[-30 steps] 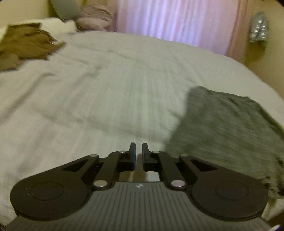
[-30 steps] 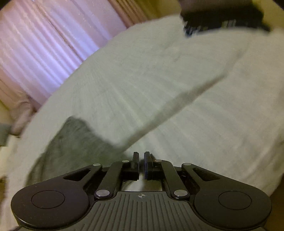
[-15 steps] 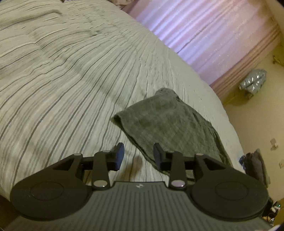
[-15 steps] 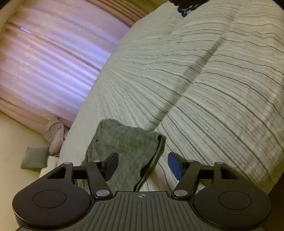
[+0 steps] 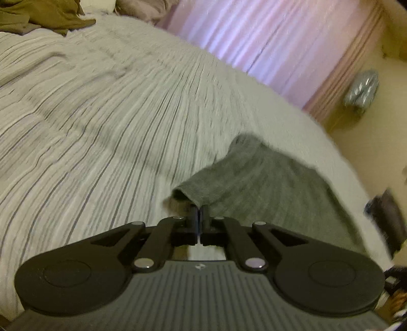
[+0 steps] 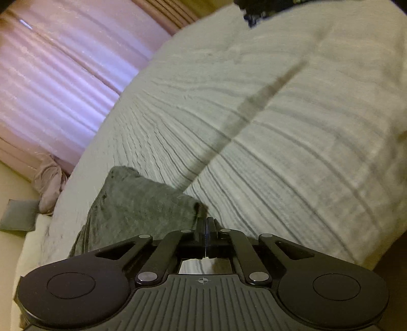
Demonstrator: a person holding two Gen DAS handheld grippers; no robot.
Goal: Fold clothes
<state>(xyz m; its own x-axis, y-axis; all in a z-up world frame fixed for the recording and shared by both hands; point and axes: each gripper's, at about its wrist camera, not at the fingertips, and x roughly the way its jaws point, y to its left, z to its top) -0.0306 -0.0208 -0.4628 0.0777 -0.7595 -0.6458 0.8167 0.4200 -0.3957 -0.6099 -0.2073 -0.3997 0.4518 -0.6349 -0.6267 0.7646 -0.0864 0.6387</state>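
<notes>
Striped bedspread (image 5: 106, 122), pale with thin dark lines, covers bed, wrinkled. Pink curtain (image 5: 267, 43) behind bed's far edge, light passing through. Silver crumpled thing, maybe foil bag (image 5: 362, 87), against yellow wall (image 5: 368, 142) beside curtain. Pinkish bundle (image 6: 49, 183) on floor at curtain's foot, beside bed. Grey cushion (image 6: 19, 215) just beside bundle. Dark blurred item (image 6: 267, 9) at bed's far edge, cannot identify.
</notes>
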